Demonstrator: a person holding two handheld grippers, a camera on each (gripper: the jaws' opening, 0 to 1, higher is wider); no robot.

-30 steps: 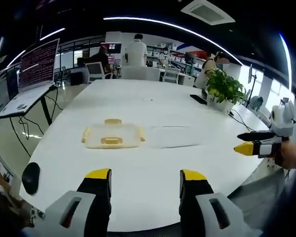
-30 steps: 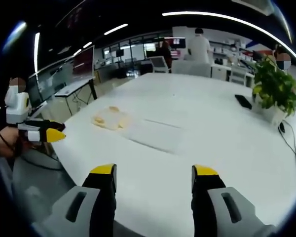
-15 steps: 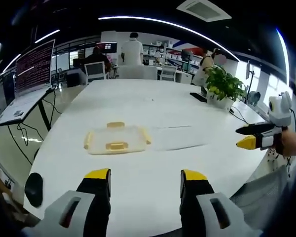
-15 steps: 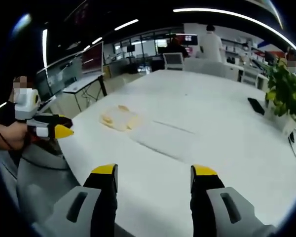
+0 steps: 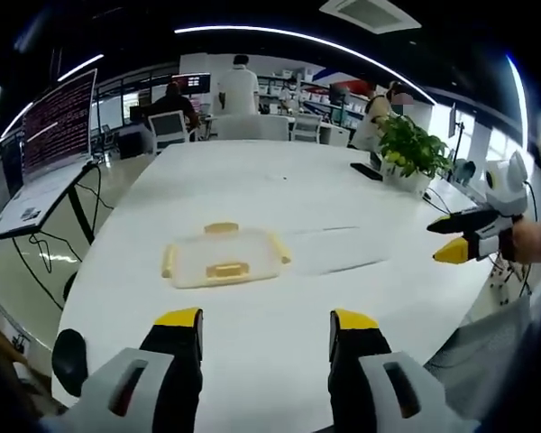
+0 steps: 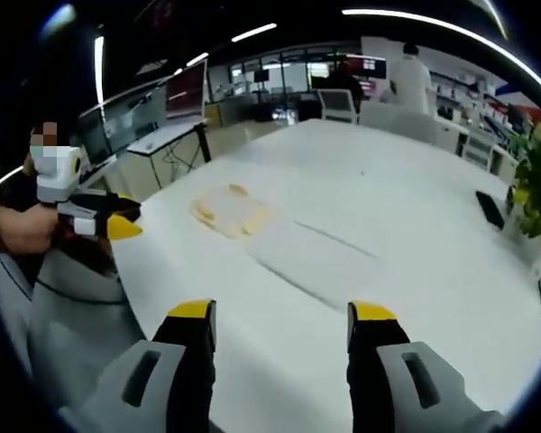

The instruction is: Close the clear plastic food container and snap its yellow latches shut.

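A clear plastic food container (image 5: 224, 258) with yellow latches on its sides lies flat on the white table (image 5: 279, 194), ahead of my left gripper (image 5: 266, 320). That gripper is open, hovers short of the container and holds nothing. My right gripper (image 5: 440, 242) hangs open off the table's right edge, held by a hand. In the right gripper view the container (image 6: 230, 209) sits far ahead to the left, my right gripper (image 6: 281, 311) stands open above the table (image 6: 415, 225), and my left gripper (image 6: 133, 218) is at the left edge. Whether the latches are snapped is too small to tell.
A flat clear sheet-like piece (image 5: 329, 250) lies just right of the container. A potted plant (image 5: 406, 153) and a dark phone (image 5: 368, 171) stand far right. A black mouse (image 5: 69, 350) sits at the near left edge. A screen (image 5: 59, 122) and people (image 5: 239, 86) are beyond.
Both views have shifted as the hands moved; the container looks slightly nearer in the left gripper view. It has not moved on the table. Both grippers stay open.
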